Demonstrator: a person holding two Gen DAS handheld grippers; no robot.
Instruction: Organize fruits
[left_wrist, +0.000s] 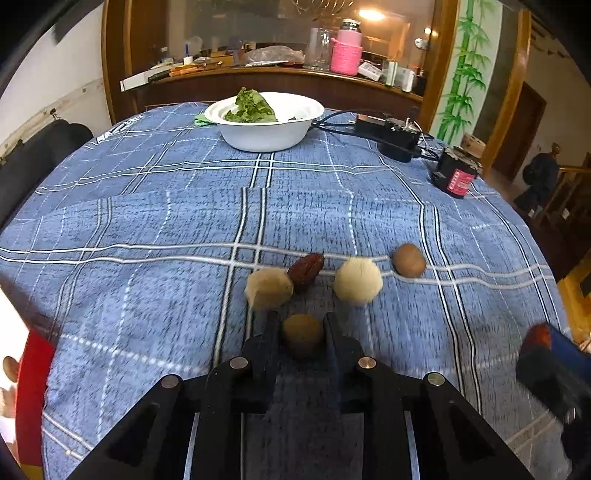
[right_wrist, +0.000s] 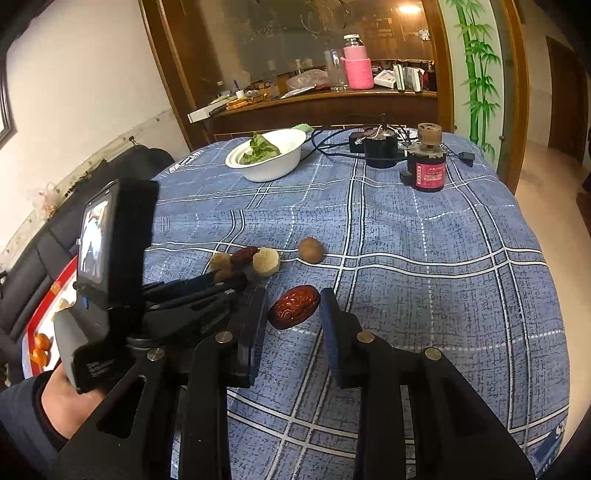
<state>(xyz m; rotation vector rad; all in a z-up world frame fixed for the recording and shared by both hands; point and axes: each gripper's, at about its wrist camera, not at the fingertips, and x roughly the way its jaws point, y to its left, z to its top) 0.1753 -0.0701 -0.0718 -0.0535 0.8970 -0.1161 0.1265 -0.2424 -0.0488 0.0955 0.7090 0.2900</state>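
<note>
In the left wrist view, the left gripper (left_wrist: 303, 332) is seen at the bottom centre, its fingers closed against both sides of a small brown ball (left_wrist: 303, 335), which is grasped just above the blue plaid cloth (left_wrist: 147, 221). Just beyond the fingertips, a row of fruits lies across the middle of the frame: a tan puff (left_wrist: 269, 287) touching a dark date (left_wrist: 306, 270), then a pale puff (left_wrist: 357, 280) a little to the right, and a brown nut (left_wrist: 408, 259) further right, apart from the rest. At the right edge, a blurred part of the right gripper is seen. In the right wrist view, the right gripper (right_wrist: 293, 308) is shown at the lower centre, its jaws spread with a red date (right_wrist: 293, 307) lying on the cloth between them; the left finger (right_wrist: 255, 317) is close to the date, while a gap remains on the right side, so the date is not clamped. The left gripper's body and its screen occupy the left of that frame. Further back, at the upper centre of both frames, a white bowl (left_wrist: 264, 122) holding green leaves (left_wrist: 251, 107) is set on the cloth. To its right, black boxes with cables (right_wrist: 376, 144) and a black cylinder with a red label (right_wrist: 426, 171) are placed near the far edge.
</note>
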